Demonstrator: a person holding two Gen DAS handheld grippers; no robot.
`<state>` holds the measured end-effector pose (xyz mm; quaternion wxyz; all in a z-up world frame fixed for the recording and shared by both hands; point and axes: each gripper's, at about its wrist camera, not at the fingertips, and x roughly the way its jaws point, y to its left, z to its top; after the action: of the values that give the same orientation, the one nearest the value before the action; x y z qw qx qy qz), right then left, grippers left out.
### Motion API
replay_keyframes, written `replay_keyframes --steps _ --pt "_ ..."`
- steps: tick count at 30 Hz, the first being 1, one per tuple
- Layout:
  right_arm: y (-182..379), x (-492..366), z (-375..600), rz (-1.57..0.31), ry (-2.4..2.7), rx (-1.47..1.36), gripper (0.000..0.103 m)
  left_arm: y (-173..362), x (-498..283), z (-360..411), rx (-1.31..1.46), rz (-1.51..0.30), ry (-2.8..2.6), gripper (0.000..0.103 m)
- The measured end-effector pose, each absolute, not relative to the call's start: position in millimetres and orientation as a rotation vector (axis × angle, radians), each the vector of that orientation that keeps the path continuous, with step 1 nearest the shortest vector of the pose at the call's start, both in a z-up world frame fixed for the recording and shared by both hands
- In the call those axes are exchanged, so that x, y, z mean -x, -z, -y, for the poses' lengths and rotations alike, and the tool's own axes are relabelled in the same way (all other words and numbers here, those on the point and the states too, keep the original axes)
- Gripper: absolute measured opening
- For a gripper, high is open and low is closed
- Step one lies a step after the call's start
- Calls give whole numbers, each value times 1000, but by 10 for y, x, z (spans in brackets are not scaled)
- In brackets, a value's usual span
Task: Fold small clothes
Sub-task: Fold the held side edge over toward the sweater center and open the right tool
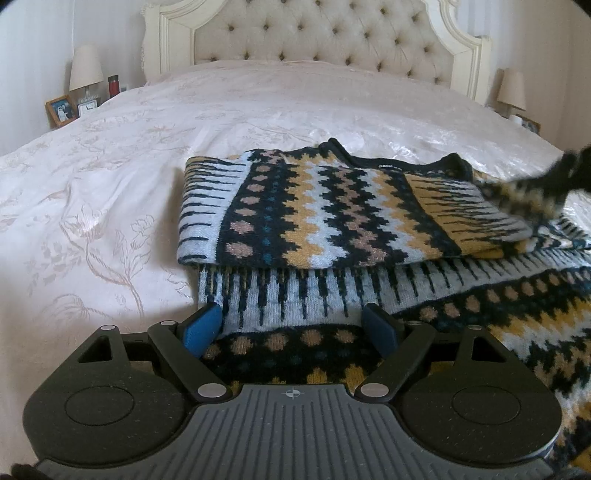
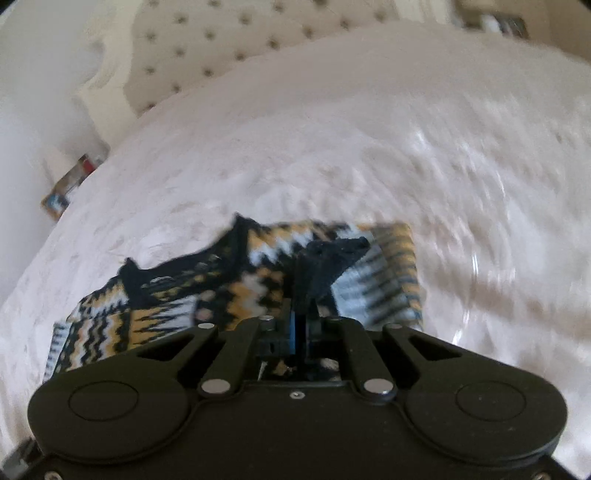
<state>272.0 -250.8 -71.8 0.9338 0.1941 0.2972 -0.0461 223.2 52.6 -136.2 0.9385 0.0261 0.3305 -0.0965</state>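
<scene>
The left hand-held gripper [image 1: 291, 325] hangs low over the near part of the sweater [image 1: 332, 206] with its jaws spread wide; the blue pads [image 1: 201, 328] stand well apart with the knit showing between them, and they clamp nothing. Just past them lies the flat lower layer of the garment, striped in pale blue and black, and on top of that sits a folded-over section with zigzag bands in yellow, black, pale blue and pink.

The right hand-held gripper [image 2: 301, 295] has its jaws drawn tight together on a dark ribbed edge [image 2: 332, 254] of the sweater, which bunches up above the fingertips. This view is blurred by motion, so finer detail of the pinched fabric cannot be made out. In the left view, the same lifted piece shows as a dark smeared streak at the far right edge [image 1: 546, 181], raised above the folded section.

The sweater lies on a bed [image 1: 110, 184] covered with a white floral bedspread. Behind it rises a tufted cream headboard [image 1: 314, 33]. On the nightstand to one side stand a lamp [image 1: 85, 68], a framed photo [image 1: 60, 110] and a red canister [image 1: 113, 86]; another lamp [image 1: 511, 90] stands on the other side.
</scene>
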Motion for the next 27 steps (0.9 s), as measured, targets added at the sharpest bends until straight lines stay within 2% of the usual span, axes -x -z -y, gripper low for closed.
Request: replay_keyframes --steps 4,7,8,10,12,13,18,20,24,27 --pt "527 -2629 2583 -549 139 -320 11 1364 -2233 -524 -57 -675 196 83" --pt "664 -2710 2665 -610 162 -290 13 1357 -2237 -525 -56 -675 197 83" --pt "733 -2741 2680 -639 152 -300 20 1357 -2238 -526 -55 -676 198 83" --pt "879 -2755 2681 -683 165 -309 21 1348 -2243 -529 -54 -673 201 83" --pt "994 -2743 2683 -698 176 -319 33 1333 -2260 -552 -43 -680 208 83" --pt "1049 -2718 2686 -698 179 -331 44 1318 -2272 -567 -36 -684 214 83" --pt "1091 -2632 2678 -676 160 -345 48 1094 -2241 -672 7 -671 208 79" --pt "1044 -2601 2686 -661 143 -360 59 942 -2130 -663 -29 -620 212 79" --pt "921 -2529 2665 -621 132 -343 66 632 -2003 -639 -89 -514 223 79" --pt "877 -2492 2658 -599 132 -328 72 506 -2139 -620 -78 -516 219 79"
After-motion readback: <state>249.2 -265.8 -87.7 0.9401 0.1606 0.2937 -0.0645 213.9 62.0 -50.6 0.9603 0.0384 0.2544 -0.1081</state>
